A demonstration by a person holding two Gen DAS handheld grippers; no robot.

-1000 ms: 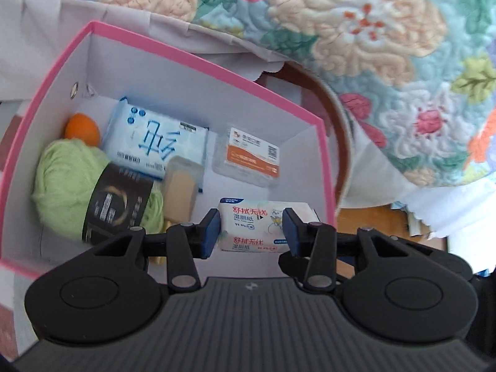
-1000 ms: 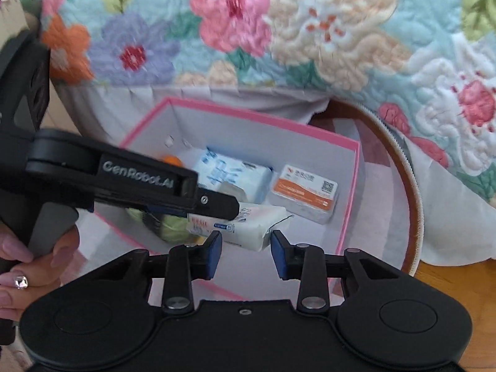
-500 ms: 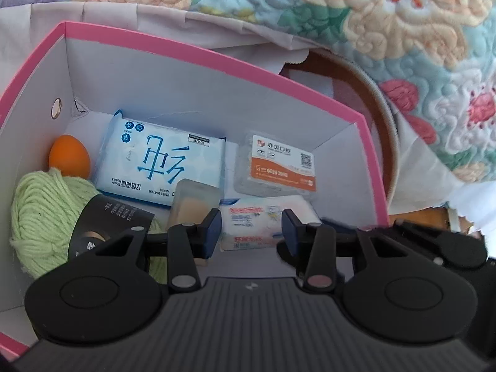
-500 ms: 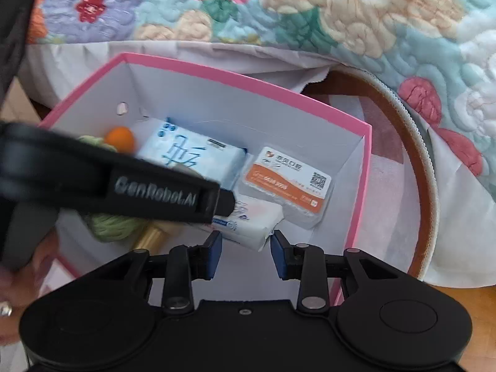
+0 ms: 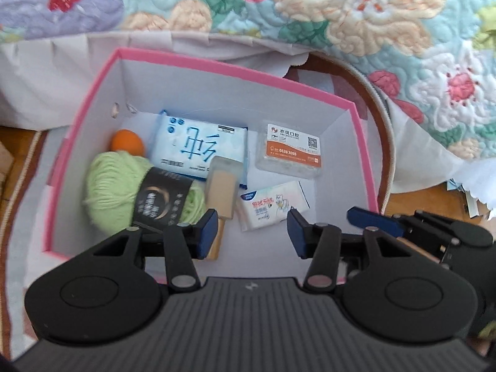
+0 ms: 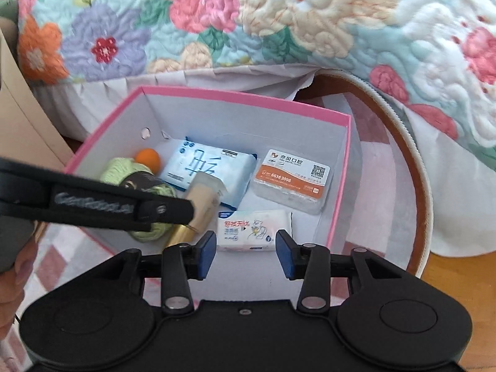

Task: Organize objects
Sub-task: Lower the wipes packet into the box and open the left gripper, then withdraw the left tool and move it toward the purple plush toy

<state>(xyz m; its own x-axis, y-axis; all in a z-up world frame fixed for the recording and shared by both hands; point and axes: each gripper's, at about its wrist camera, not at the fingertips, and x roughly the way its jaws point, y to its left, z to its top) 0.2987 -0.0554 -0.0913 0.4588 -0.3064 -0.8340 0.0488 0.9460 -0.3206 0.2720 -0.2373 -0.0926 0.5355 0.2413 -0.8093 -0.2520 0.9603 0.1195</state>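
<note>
Tongs of both hands hang above a pink-rimmed box [image 5: 353,105], left tongs [image 5: 251,232] and right tongs [image 6: 245,252] each with jaws apart, just widened and clamped on nothing. Inside the box, from far left: an orange ball [image 5: 127,144], green yarn [image 5: 114,183] in a black band, a blue wipes pack [image 5: 198,145], and a capped beige bottle [image 5: 221,187] leaning on the pack. At far right lies a clear case with an orange label [image 6: 291,179]; nearer lies a small tissue packet [image 6: 251,231], seen between the right tongs' fingers but well below them. The box stands on a round rug [image 6: 415,186] beside a floral quilt [image 5: 341,15]. The packing step seems finished; the next move probably calls for lifting clear to seek any remaining item.
</note>
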